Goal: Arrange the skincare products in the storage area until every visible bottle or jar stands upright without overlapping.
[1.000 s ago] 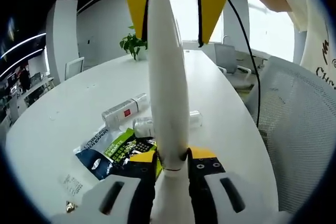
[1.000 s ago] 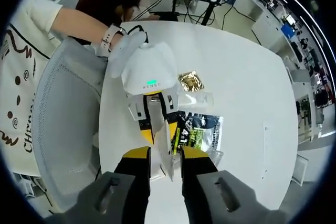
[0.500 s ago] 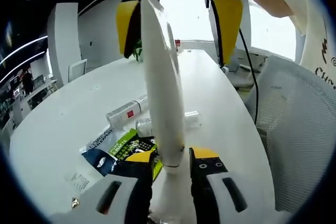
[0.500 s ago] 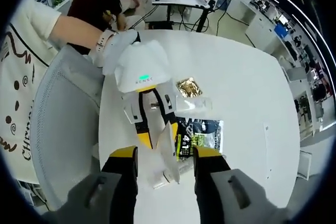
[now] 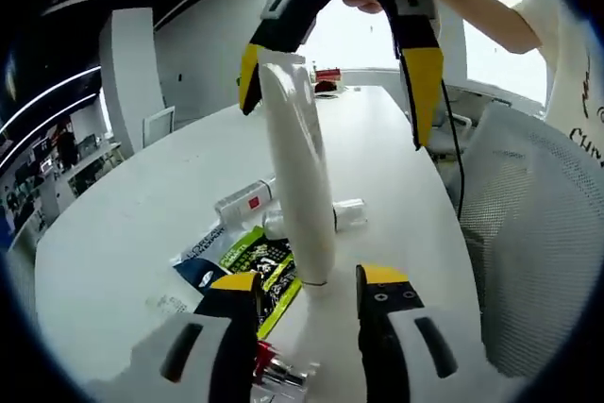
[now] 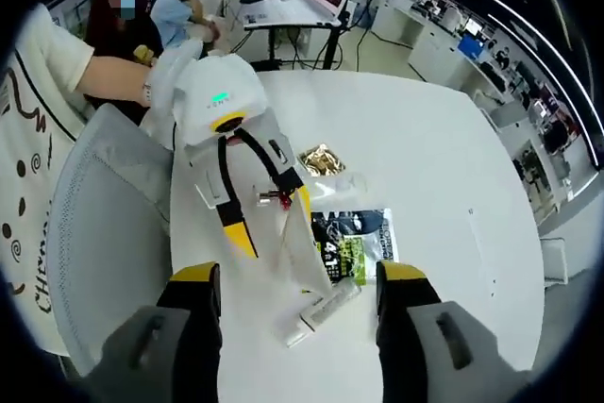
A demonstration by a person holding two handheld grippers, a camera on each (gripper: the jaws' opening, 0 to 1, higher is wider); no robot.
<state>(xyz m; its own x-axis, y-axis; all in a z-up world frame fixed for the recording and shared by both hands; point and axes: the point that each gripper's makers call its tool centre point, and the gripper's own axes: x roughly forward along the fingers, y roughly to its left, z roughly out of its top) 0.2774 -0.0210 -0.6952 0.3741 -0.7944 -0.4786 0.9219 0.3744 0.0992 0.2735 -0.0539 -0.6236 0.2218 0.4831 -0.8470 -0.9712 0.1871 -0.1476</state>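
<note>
I saw the white tube (image 5: 298,186) standing upright on the white bench (image 5: 123,224), cap end down, close to the bench edge that ran beside the mesh chair (image 5: 538,252). My left tool (image 5: 307,294) had its jaws spread, one on each side of the tube's base and not touching it. My right tool (image 6: 298,280) was spread wide too; in the left gripper view it (image 5: 335,92) came down from above and straddled the tube's top with clear gaps on both sides.

Two small clear bottles lay on their sides just behind the tube: one with a red label (image 5: 243,201) and a plainer one (image 5: 335,215), near each other but apart. A green and blue sachet (image 5: 247,261) lay flat beside them, and in the right gripper view a gold foil packet (image 6: 321,159) sat further in from the edge, near a folded clear wrapper (image 6: 342,184). I could not tell what any of the bottles held.

Compared with a second ago, both tools had let go: the left jaws had then pinched the tube's base and the right jaws its upper part; half a second ago the right had already parted while the left was still tight.
</note>
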